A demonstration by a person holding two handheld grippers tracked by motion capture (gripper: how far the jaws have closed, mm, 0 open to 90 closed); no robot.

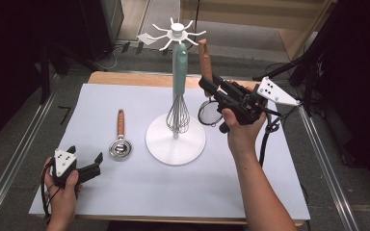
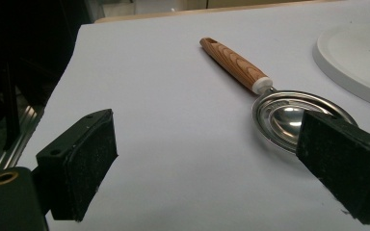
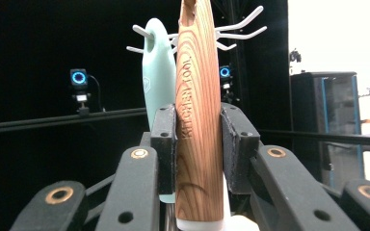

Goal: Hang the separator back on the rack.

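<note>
Wooden strainer handle (image 3: 197, 120) is clamped upright in the right gripper (image 1: 211, 86), near the rack's (image 1: 176, 139) hooks, probably just beside the hung whisk (image 1: 178, 91). Left gripper (image 1: 84, 161) rests open by the spoon (image 1: 120, 139).

"KITCHEN TOOL" engraved lengthwise on wooden handle (image 3: 197, 120), reading upward, between pads of right tool (image 3: 198, 139). Small round emblem on mint handle (image 3: 157, 77) beside it, unreadable.
</note>
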